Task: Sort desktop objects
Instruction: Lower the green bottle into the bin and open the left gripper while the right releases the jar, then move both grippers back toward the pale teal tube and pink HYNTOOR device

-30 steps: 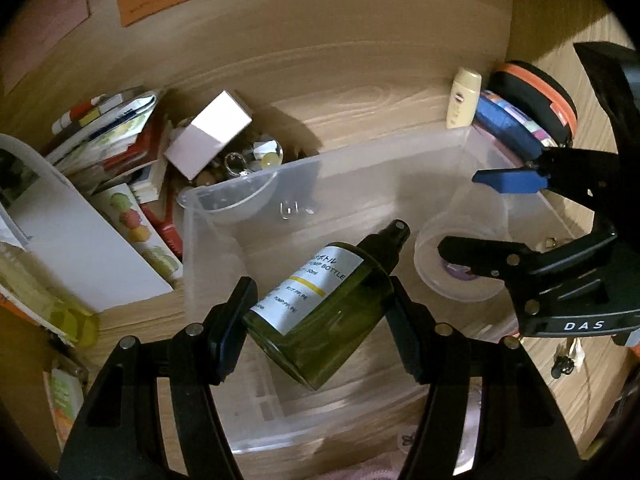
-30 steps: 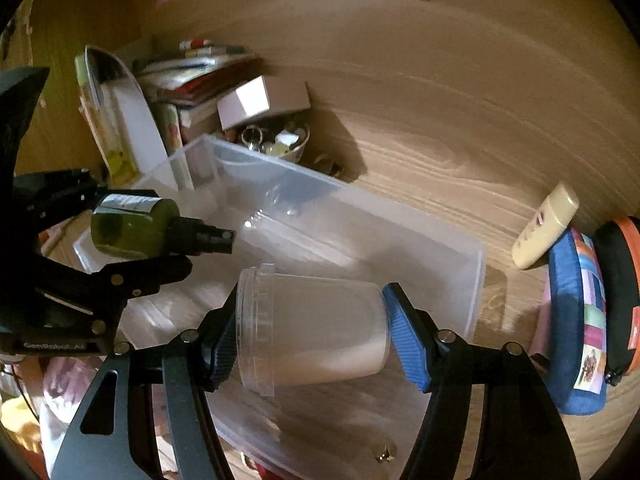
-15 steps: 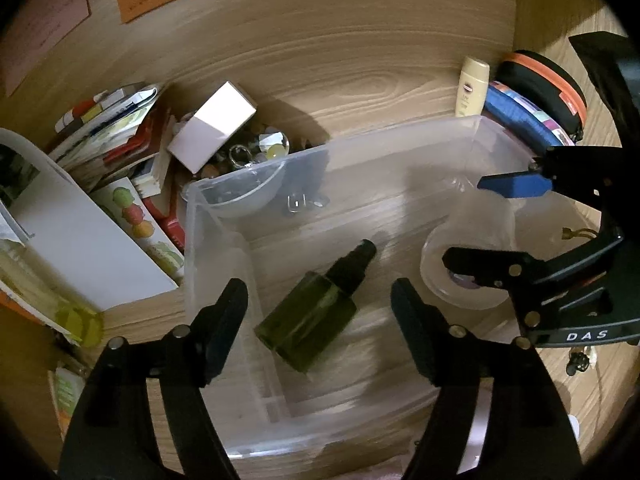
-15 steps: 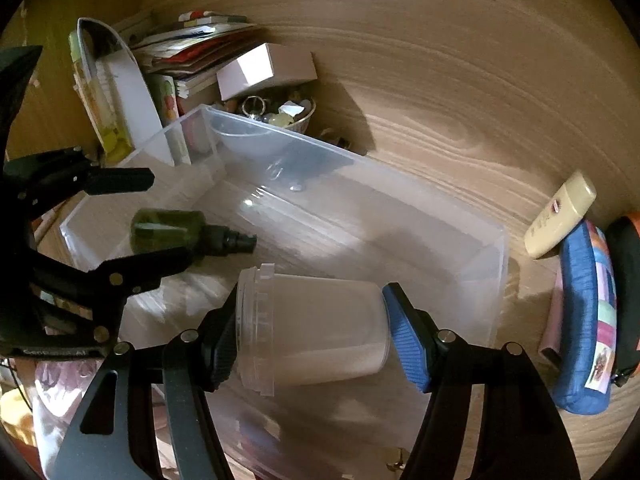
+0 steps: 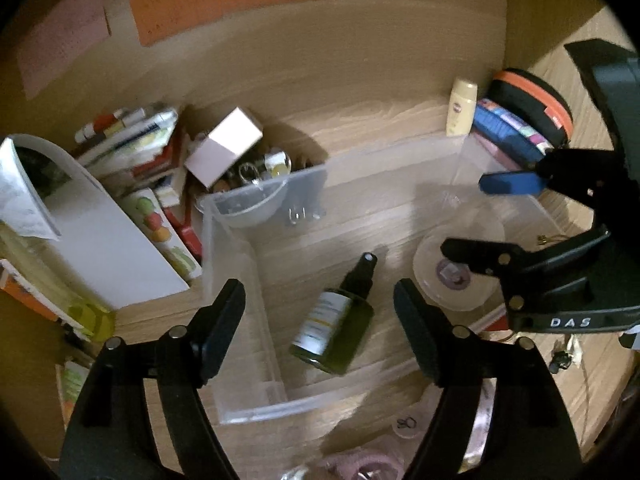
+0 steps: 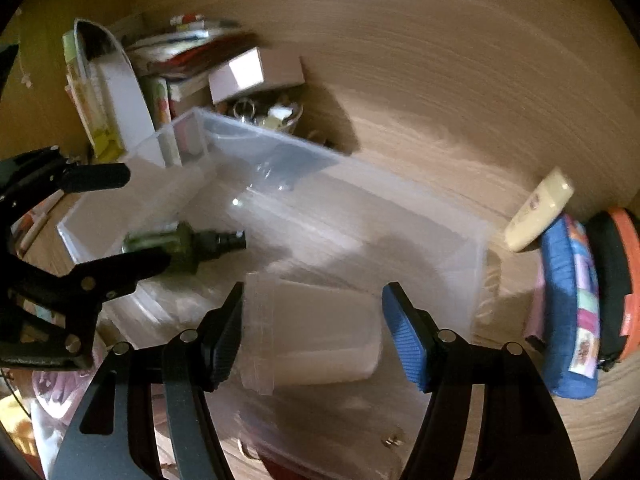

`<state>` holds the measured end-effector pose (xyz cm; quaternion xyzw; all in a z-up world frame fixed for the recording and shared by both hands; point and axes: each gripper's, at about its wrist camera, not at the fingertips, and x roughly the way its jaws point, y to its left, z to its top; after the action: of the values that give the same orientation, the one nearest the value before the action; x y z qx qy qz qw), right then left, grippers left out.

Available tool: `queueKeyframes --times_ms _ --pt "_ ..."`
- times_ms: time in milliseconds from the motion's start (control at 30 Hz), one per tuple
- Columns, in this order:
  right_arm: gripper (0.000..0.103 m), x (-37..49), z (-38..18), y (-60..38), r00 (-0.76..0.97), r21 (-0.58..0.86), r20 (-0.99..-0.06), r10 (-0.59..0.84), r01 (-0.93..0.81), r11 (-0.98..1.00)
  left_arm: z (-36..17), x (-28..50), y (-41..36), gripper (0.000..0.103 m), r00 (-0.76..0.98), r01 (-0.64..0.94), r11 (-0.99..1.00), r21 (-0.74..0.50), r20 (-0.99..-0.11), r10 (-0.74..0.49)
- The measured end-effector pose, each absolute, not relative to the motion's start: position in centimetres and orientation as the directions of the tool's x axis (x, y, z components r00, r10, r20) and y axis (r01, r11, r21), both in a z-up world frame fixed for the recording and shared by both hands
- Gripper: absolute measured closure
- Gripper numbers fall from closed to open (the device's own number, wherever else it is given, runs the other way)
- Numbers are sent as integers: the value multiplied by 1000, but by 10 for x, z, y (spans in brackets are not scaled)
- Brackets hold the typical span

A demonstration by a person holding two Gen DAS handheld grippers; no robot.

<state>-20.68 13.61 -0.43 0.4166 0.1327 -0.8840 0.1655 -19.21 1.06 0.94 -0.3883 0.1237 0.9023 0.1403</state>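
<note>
bottle in the bin, cup going in next

the green bottle (image 5: 334,318) is lying on its side on the floor of the clear bin (image 5: 224,256), below the left gripper (image 5: 320,326), whose jaws are standing wide and holding nothing. the right gripper (image 6: 312,326) is holding the clear cup (image 6: 316,332) sideways over the bin's other end; whether the jaws are clamping it or loosening is hard to tell through the blur. one item looks sorted; the cream tube (image 6: 538,210), pouches (image 6: 572,304) and small box (image 5: 224,152) are lying outside.
</note>
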Motion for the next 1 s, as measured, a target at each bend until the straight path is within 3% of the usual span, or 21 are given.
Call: queueKeyframes --times_ms 167,233,667,1000 --pt "26 -185 26 136 -697 -173 -703 -139 358 -918 29 -174 5 20 -705 -330 -936 125 -692 156" --pt "21 -173 38 139 -719 -170 -679 -146 348 -922 36 -167 1 12 -718 -322 -939 123 -677 158" --pt "20 -86 62 141 -772 -169 -610 -177 345 -923 72 -85 -37 3 -829 -241 -960 143 -545 127" --pt "20 -40 23 141 -754 -199 -637 -160 362 -911 45 -47 -87 3 -800 -163 -982 99 -595 73"
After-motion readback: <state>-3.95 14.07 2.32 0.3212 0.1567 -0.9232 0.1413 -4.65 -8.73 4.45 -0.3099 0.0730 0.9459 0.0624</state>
